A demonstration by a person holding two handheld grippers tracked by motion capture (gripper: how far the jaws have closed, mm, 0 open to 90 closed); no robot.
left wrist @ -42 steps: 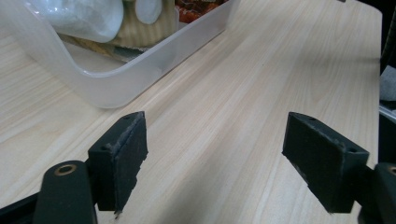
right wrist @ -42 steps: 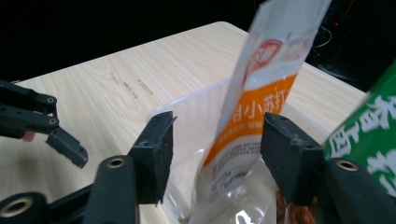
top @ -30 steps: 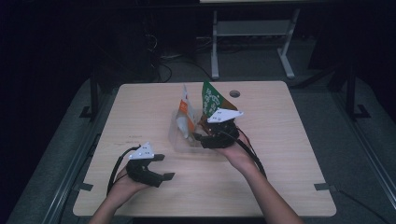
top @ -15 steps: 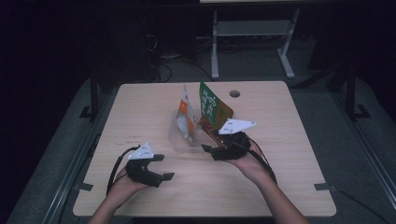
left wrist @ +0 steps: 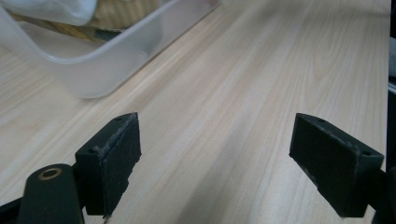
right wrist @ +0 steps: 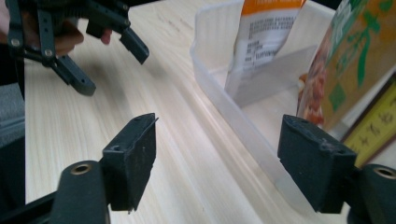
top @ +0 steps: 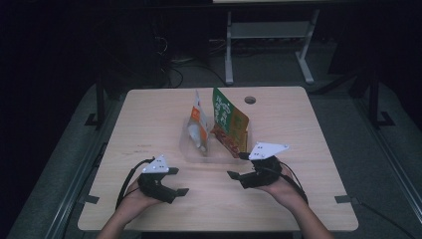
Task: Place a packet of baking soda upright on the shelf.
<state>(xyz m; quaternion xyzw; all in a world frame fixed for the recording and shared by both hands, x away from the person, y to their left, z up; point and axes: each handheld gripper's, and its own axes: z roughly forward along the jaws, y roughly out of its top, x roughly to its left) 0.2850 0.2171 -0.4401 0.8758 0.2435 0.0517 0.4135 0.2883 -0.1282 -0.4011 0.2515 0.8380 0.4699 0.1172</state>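
A clear plastic bin [top: 214, 154] stands mid-table. An orange-and-white snack bag [top: 199, 124] and a green-and-orange bag [top: 228, 122] stand upright in it. My right gripper [top: 238, 166] hovers just in front of the bin's near right corner. Its jaws have just been opening and stand wide, and nothing is gripped. In the right gripper view [right wrist: 219, 126] the bin's front wall [right wrist: 224, 102] runs between the pads, with the orange-and-white bag [right wrist: 261, 42] and the green bag [right wrist: 355, 60] behind it. My left gripper [top: 178, 181] rests open near the front left, over bare wood [left wrist: 217, 128].
The wooden table [top: 149, 119] has a round cable hole [top: 250, 100] at the back right. The left gripper view shows a corner of the bin [left wrist: 93, 70] ahead to the left. The left gripper [right wrist: 93, 51] also appears far off in the right gripper view. The floor around is dark.
My right gripper has drawn back from the green bag toward the near edge and sunk a little. The bag stays standing in the bin. The left gripper has not moved.
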